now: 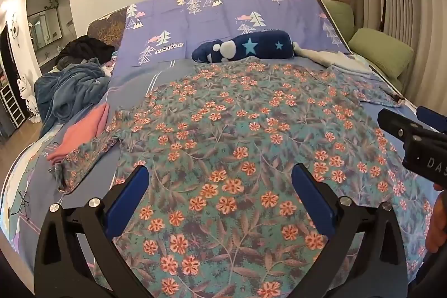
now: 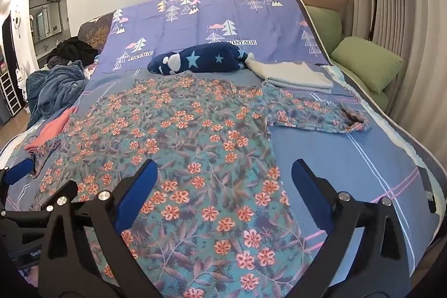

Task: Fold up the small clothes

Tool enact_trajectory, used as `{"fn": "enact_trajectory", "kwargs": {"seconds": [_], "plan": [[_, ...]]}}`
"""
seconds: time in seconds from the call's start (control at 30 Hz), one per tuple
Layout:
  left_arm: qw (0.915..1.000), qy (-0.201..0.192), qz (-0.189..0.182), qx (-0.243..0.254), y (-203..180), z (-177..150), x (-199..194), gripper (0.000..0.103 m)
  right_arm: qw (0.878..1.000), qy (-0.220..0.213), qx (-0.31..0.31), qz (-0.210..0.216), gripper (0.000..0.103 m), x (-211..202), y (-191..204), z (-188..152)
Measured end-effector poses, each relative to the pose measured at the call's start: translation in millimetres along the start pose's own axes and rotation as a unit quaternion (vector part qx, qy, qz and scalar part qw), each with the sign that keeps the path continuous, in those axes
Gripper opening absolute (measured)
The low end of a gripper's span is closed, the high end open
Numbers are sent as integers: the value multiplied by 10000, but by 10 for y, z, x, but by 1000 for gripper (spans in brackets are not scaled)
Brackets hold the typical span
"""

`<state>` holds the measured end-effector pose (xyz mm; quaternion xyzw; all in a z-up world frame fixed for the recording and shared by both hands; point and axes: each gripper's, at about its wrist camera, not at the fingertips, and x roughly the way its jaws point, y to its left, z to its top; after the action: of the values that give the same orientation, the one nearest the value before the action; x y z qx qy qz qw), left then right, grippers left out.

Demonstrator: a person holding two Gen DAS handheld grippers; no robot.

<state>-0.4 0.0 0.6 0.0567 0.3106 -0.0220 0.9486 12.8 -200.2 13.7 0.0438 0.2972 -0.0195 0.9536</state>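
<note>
**Lying flat on the bed: one floral top, both grippers released**

Spreading across the middle of the bed (image 2: 349,158) is a floral top (image 1: 223,130), teal ground with orange-pink flowers, laid flat with both sleeves out to the sides. Its hem lies toward the near edge of the bed, its neck toward the far edge.

- Left sleeve (image 1: 83,161): reaches toward the left edge of the bed, its cuff slightly crumpled, just beside a folded pink garment (image 1: 81,133).
- Right sleeve (image 2: 315,113): reaches toward the right edge, cuff bunched, lying on bare striped bedsheet.
- Left gripper (image 1: 220,186): jaws spread wide, nothing between them, hovering over the lower body of the top. Blue pads (image 1: 131,200) stand apart from the cloth; contact cannot be told.
- Right gripper (image 2: 223,180): jaws likewise spread wide and empty, over the top's right side edge, one pad above the cloth and the other above the sheet.
- Star-print plush pillow (image 2: 195,60): dark blue, at the far edge of the bed just beyond the top's neck.
- Folded white cloth (image 2: 293,74): beside the pillow, toward the far right corner.
- Blue-grey blanket (image 1: 69,91): heaped at the left edge, with a dark garment (image 1: 86,49) behind it.
- Green cushions (image 2: 366,60): along the right edge, against the curtain (image 2: 391,4).
</note>
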Motion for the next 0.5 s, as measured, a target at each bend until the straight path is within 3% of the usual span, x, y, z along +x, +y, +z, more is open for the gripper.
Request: {"fn": "enact_trajectory", "kwargs": {"seconds": [0.13, 0.2, 0.37, 0.5], "plan": [[9998, -177, -98, 71, 29, -57, -61, 102, 9999, -114, -72, -58, 98, -23, 21, 9], [9997, 97, -46, 225, -26, 23, 11, 102, 9996, -225, -136, -104, 98, -82, 69, -57], [9991, -12, 66, 417, -126, 19, -2, 102, 10000, -45, 16, 7, 98, 23, -44, -22], [9993, 218, -76, 306, -122, 42, 42, 102, 10000, -13, 74, -33, 98, 41, -75, -21]]}}
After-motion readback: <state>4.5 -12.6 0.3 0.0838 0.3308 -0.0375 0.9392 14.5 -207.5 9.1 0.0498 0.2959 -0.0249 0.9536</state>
